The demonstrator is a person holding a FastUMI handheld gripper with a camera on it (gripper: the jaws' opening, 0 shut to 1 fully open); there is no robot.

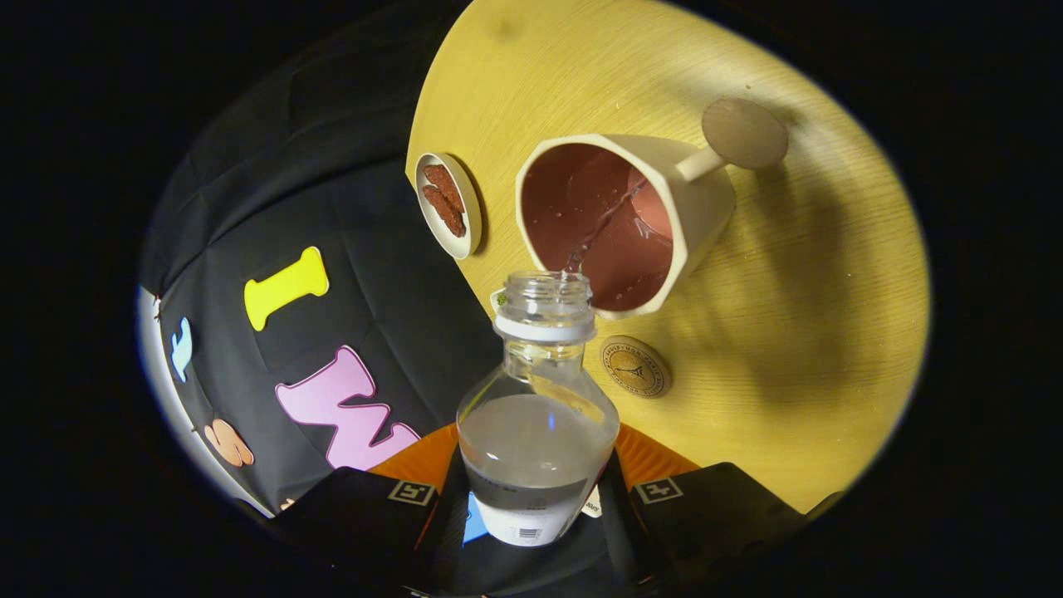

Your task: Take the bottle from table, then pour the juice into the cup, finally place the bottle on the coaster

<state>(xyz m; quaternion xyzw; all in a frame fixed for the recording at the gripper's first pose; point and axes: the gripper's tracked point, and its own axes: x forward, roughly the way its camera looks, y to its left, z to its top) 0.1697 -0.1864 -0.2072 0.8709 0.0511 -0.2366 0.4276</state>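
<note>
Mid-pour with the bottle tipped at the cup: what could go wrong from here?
1. The stream leaves the bottle mouth right by the near rim of the cup; a small wobble of the tongs could send liquid onto the table.
2. The bottle looks about half full, so a steeper tilt may surge and splash.
3. The coaster lies close beside the cup; setting the bottle down there risks knocking the cup.

1. A round table top of pale yellow wood grain is seen beyond the fingers.
2. Soft shadows are cast across its far side.
3. A black quilted cloth wall is seen beside it.
</note>
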